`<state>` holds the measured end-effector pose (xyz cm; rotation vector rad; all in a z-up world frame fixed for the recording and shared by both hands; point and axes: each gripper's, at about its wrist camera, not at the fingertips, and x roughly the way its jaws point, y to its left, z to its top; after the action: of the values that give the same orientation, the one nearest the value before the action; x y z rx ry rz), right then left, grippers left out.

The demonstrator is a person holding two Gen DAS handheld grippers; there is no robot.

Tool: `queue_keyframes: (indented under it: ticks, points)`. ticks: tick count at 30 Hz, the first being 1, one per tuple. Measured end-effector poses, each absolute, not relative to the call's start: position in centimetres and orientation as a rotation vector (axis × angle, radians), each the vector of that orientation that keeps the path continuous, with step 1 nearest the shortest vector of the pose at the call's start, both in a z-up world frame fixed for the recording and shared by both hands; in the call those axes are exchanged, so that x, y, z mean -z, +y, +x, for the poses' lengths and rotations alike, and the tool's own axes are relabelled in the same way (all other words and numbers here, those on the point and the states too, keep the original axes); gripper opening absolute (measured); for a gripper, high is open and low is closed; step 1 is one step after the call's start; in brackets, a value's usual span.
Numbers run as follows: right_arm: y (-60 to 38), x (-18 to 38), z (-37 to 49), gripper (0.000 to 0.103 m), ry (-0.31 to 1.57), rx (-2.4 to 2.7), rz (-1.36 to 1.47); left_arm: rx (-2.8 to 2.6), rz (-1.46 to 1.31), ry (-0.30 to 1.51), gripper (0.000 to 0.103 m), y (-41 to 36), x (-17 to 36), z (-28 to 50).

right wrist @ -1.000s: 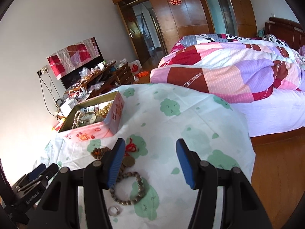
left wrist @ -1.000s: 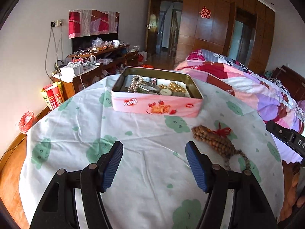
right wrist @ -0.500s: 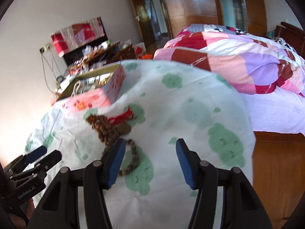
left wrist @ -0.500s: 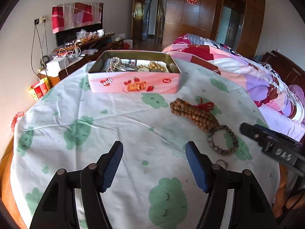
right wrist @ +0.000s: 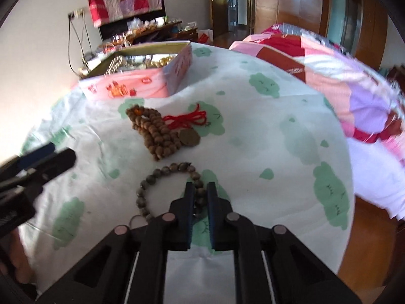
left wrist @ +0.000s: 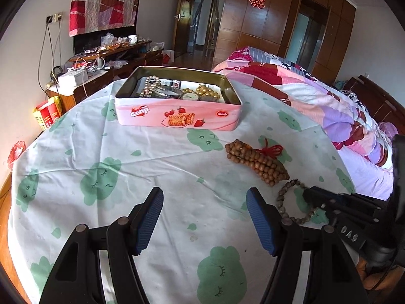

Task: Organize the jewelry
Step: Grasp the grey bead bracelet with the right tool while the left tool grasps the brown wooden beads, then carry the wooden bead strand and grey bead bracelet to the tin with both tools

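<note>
The grey bead bracelet [right wrist: 162,190], lying on the tablecloth [right wrist: 265,131], is pinched at its near side by the nearly closed right gripper [right wrist: 201,190]. The left gripper [left wrist: 203,217] is held wide open, empty.

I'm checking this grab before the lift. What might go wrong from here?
The right gripper is shut on only one side of the grey bead bracelet, so the loop may swing or slip out on the way to the pink tin. A small ring lies just beside the fingers and could get dragged off the tablecloth. The wooden bead string lies between the bracelet and the tin, so a low carry might snag it.
</note>
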<state>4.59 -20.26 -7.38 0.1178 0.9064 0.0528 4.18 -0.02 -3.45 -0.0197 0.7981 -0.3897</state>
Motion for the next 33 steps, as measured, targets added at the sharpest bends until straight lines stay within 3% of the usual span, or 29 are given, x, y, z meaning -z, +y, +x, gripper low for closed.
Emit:
queue_keyframes:
  ticks: [11,17,22,23,24,33]
  points:
    - [-24.3,3.2,2.5,0.013,0.647,-0.008,0.303,0.479,-0.105,0.848,0.068,-3.2,2.8,7.4]
    - [-24.5,3.9,3.2,0.013,0.661,-0.003,0.320,0.475,-0.061,0.951,0.068,-7.7,4.6,9.7]
    - [-25.5,4.5,3.2,0.013,0.675,-0.005,0.344,0.449,-0.021,0.943,0.047,-8.4,5.5,9.6]
    - [-25.6,4.6,3.1,0.012,0.674,-0.008,0.349,0.450,-0.007,0.936,0.036,-8.4,5.5,9.5]
    - [-25.7,4.5,3.0,0.013,0.672,-0.009,0.352,0.462,-0.003,0.934,0.032,-8.2,5.6,9.4]
    - [-26.6,3.9,2.5,0.013,0.645,-0.025,0.401,0.464,-0.007,0.875,0.029,-5.7,4.5,8.0]
